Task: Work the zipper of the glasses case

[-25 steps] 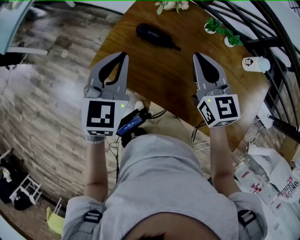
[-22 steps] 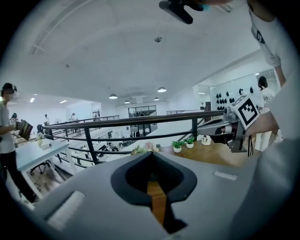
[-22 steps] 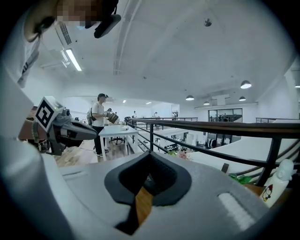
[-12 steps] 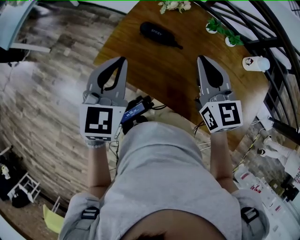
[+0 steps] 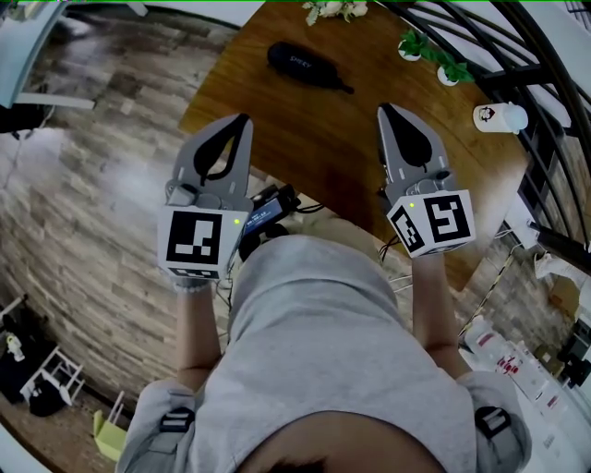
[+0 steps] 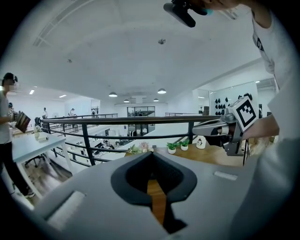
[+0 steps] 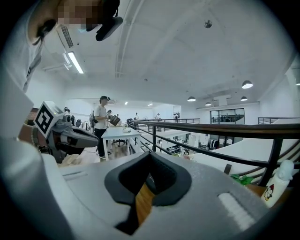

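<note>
"Case [image 5: 305,66] in the head view: where?"

"At the far end of the table [image 5: 323,152], lying alone with bare wood all round it. Flowers [image 5: 337,9] stand beyond it at the far edge, and two plants [image 5: 413,46] stand off to its right."

"And the grippers?"

"The left gripper [image 5: 243,118] reaches in over the near-left edge, the right gripper [image 5: 382,108] over the wood nearer the right side. Both are well short of the case, with open tabletop between them."

"Left gripper view?"

"Jaws pressed together on nothing, with a strip of wood showing through the slot. A railing [image 6: 117,120] runs along the table's far side."

"Right gripper view?"

"Tips meet and nothing is gripped. The railing crosses ahead, with a bottle [image 7: 272,187] at the far right by the table's edge."
</note>
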The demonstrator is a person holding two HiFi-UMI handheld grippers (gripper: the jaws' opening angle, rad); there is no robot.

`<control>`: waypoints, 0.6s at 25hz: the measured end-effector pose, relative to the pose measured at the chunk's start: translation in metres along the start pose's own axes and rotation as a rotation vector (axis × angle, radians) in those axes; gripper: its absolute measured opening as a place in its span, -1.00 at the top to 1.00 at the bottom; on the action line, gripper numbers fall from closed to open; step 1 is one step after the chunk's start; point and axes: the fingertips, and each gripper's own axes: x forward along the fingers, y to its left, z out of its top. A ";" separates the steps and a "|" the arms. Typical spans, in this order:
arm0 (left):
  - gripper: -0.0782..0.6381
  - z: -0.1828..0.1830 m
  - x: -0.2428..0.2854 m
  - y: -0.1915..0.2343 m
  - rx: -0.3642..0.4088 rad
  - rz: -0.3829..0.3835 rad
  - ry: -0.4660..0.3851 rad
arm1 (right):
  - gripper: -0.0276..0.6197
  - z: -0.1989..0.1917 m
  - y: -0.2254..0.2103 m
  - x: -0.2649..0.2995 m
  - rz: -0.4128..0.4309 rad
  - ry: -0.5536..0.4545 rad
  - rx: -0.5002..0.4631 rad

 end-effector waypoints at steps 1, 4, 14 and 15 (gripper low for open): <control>0.73 0.000 0.000 0.000 0.002 -0.002 -0.001 | 0.91 0.000 0.000 0.000 0.001 -0.001 0.013; 0.73 0.000 0.001 0.000 0.008 -0.006 -0.004 | 0.91 -0.001 0.001 -0.001 0.001 -0.008 0.046; 0.73 0.008 0.005 0.005 0.023 -0.015 -0.024 | 0.91 0.005 0.005 -0.002 -0.008 -0.004 0.013; 0.73 0.008 0.005 0.005 0.024 -0.016 -0.025 | 0.91 0.005 0.005 -0.002 -0.009 -0.004 0.013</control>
